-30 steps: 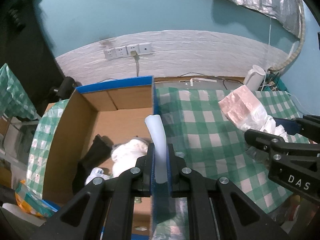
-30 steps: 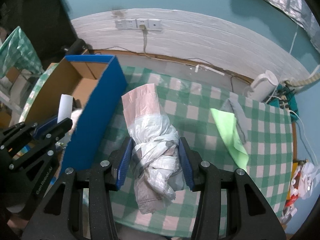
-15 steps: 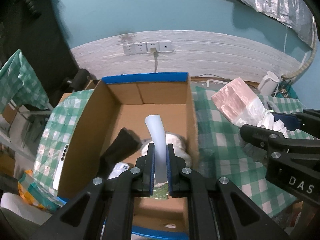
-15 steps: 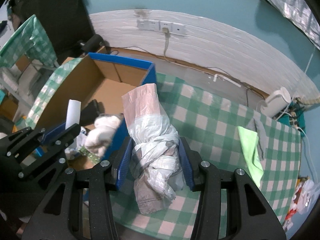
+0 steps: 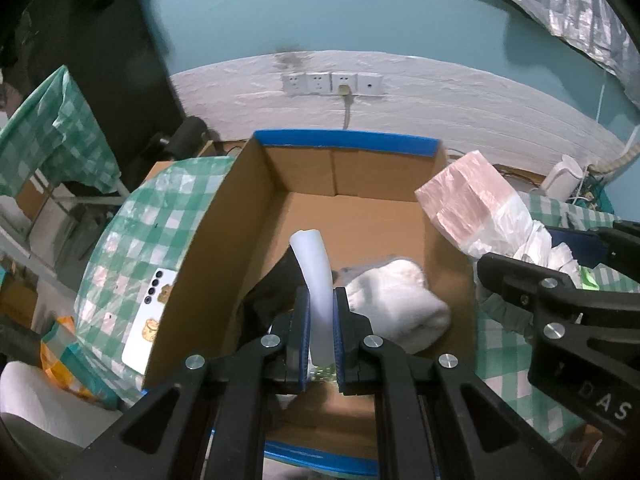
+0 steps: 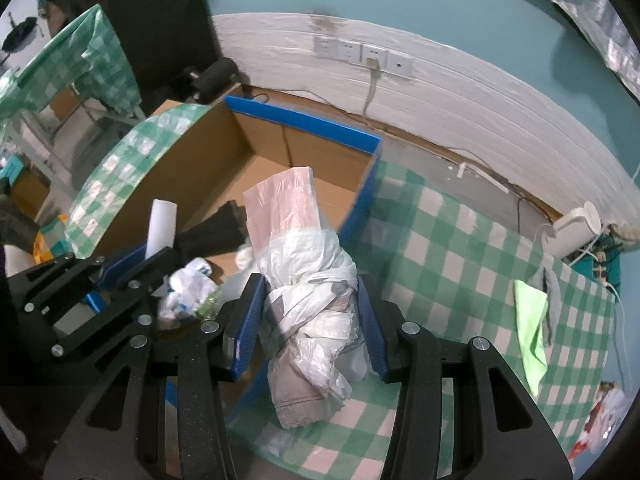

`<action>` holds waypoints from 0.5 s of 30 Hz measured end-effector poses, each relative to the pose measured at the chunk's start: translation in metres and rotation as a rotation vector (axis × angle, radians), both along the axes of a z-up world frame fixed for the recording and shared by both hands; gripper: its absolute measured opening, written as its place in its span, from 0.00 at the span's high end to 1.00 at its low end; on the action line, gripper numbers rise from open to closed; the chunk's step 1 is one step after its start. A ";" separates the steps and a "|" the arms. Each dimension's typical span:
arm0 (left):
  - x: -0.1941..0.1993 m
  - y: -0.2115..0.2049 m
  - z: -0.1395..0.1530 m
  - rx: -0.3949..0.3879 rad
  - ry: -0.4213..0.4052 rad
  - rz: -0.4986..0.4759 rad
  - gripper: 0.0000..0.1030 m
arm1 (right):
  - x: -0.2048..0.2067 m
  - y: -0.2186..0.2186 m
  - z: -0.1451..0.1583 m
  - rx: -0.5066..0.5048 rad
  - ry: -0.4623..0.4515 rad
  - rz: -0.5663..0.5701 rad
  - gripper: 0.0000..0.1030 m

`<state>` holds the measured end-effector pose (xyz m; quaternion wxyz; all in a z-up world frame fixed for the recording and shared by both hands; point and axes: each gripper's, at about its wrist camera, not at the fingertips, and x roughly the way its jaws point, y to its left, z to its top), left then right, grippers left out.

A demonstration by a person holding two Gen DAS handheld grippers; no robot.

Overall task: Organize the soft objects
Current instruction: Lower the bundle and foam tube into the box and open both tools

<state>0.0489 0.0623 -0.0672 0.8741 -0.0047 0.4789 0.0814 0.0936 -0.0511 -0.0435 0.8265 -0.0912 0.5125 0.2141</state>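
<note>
Underneath, a green-checked tablecloth (image 6: 432, 240) meets the teal wall (image 6: 440, 4)

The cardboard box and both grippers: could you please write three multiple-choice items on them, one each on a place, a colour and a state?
1. Where does the white plush toy lie?
A. inside the cardboard box
B. on the checked cloth
C. on the floor

2. What colour is the box's outer face?
A. red
B. blue
C. yellow

3. What is the right gripper doing?
A. hanging open and empty
B. pinching a phone
C. gripping a bundle of plastic bags

Answers: 1 A, it rests on the box's brown bottom beside a black item. 2 B, the right wrist view shows a blue side wall. 3 C, both blue pads press the bundle's sides.
</note>
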 end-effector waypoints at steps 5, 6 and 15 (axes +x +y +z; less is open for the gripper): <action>0.000 0.014 -0.010 0.005 0.022 0.030 0.90 | 0.003 0.016 -0.005 0.003 0.011 0.026 0.55; 0.000 0.018 -0.011 0.004 0.025 0.039 0.90 | 0.004 0.018 -0.006 0.005 0.015 0.029 0.55; 0.000 0.035 -0.023 0.011 0.053 0.093 0.88 | 0.012 0.040 -0.016 0.065 0.053 0.048 0.55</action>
